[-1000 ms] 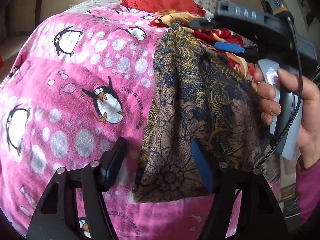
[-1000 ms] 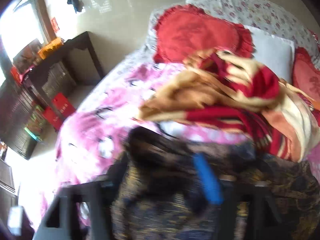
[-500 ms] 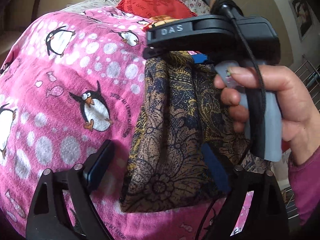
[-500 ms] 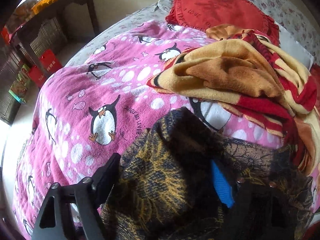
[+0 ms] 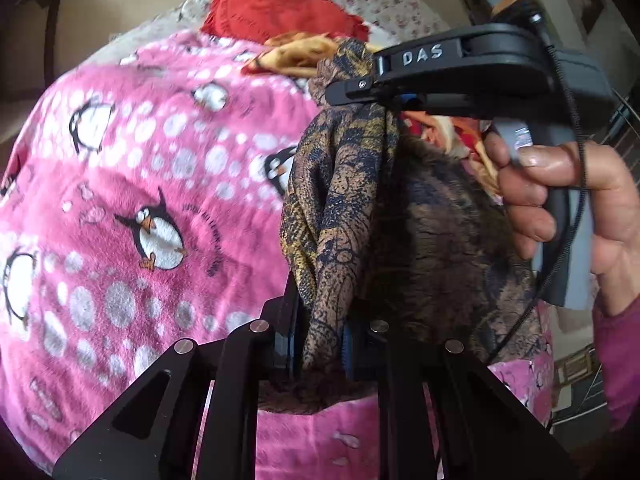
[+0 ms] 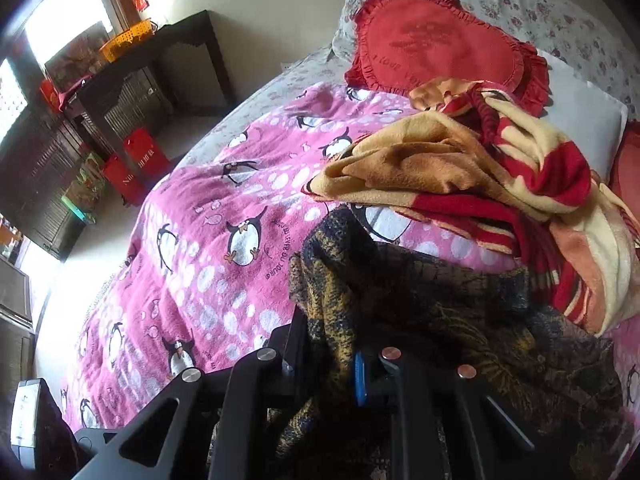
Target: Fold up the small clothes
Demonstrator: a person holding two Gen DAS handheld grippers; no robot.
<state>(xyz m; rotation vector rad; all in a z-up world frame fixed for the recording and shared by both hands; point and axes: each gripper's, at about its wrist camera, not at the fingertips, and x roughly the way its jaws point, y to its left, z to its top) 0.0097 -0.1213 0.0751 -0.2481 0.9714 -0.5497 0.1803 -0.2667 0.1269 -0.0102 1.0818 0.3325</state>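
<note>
While both grippers pinch it, brown-and-gold patterned cloth (image 5: 340,184) hangs bunched.

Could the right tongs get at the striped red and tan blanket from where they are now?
Probably not yet. The right tongs are shut on the brown patterned garment, which drapes between them and the striped blanket. The left tongs pinch the same garment, so it must be put down first.

We note a pink penguin blanket (image 6: 224,240) on the bed, red heart cushion (image 6: 436,40) at its head, crumpled tan-and-red blanket (image 6: 480,168) nearby, dark cabinet (image 6: 132,80) beyond.
</note>
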